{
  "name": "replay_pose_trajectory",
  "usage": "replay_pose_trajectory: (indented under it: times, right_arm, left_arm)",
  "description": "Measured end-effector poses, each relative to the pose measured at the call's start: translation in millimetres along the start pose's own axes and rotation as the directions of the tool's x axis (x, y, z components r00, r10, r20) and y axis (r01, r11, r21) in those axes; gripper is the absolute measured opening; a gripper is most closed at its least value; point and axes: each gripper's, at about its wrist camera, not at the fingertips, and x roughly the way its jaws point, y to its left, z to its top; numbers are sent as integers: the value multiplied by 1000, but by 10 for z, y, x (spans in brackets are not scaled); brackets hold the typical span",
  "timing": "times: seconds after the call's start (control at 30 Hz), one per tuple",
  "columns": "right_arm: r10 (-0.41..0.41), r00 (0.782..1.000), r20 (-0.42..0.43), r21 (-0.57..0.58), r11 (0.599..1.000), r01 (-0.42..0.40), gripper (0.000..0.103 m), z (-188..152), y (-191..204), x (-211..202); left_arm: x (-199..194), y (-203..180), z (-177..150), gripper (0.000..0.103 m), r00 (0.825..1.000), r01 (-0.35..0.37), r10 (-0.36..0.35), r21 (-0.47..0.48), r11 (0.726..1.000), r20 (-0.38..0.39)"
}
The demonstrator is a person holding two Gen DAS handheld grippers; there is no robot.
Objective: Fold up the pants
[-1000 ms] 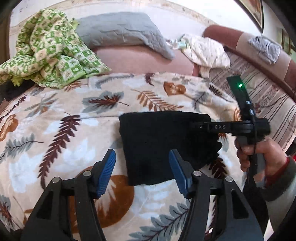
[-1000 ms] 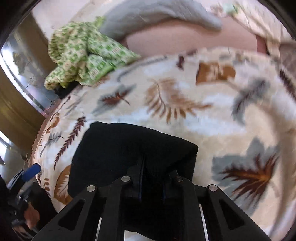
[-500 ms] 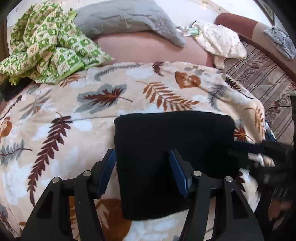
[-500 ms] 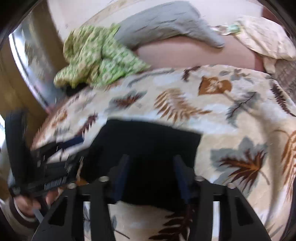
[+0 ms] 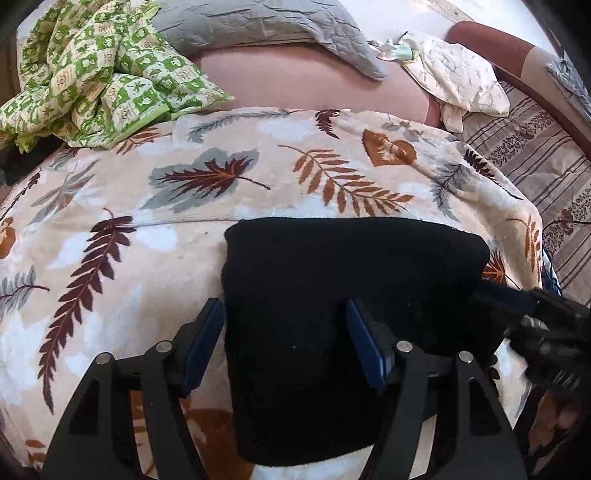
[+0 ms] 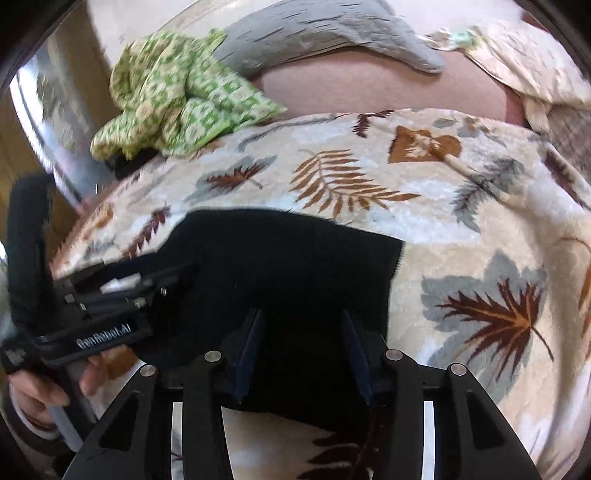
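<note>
Your left hand-held gripper (image 5: pixel 286 341) is opening over the folded black fabric pants (image 5: pixel 332 295); your right hand-held gripper (image 6: pixel 301 349) stands open above them, gripping nothing.

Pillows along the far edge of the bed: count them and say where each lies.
2. A grey pillow lies at the back centre, beside the green checked quilt. A cream patterned pillow lies at the back right. Others may be hidden under the quilt.

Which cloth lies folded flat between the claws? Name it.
The black pants: a neat dark rectangle on the leaf-print blanket. The green checked cloth is crumpled, and the grey quilt drapes far behind.
</note>
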Motion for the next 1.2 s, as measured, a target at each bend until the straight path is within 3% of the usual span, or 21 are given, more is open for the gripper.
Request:
replay_pose_trajectory:
  times: [0.27, 0.37, 0.5, 0.77, 0.87, 0.97, 1.07, 1.2]
  right_arm:
    - [-34, 999, 28, 18, 999, 33, 50, 205, -27, 60]
    - [-74, 996, -41, 44, 996, 76, 51, 286, -128, 354]
    - [-74, 996, -51, 61, 995, 77, 55, 331, -220, 536]
    - [-98, 995, 15, 33, 995, 98, 55, 212, -162, 18]
    - [-62, 998, 32, -18, 998, 63, 55, 101, -13, -167]
    - [-30, 1000, 7, -67, 997, 30, 55, -36, 119, -173]
    - [-69, 995, -67, -91, 994, 62, 55, -203, 142, 21]
    - [-73, 996, -43, -85, 994, 70, 55, -249, 156, -22]
  left_arm:
    - [-64, 88, 29, 68, 1000, -19, 19, -32, 999, 8]
    - [-11, 81, 28, 68, 1000, -17, 17, -35, 999, -6]
    - [39, 79, 28, 70, 1000, -11, 10, -50, 999, -25]
    - [-65, 56, -12, 70, 1000, -20, 19, -46, 999, -14]
    - [-84, 43, -41, 70, 1000, -29, 29, -39, 999, -11]
    - [-78, 35, -59, 70, 999, -30, 30, -45, 999, -16]
    - [-76, -1, -84, 70, 999, -33, 32, -38, 999, -25]
    - [-133, -19, -85, 70, 999, -31, 30, -41, 999, -26]
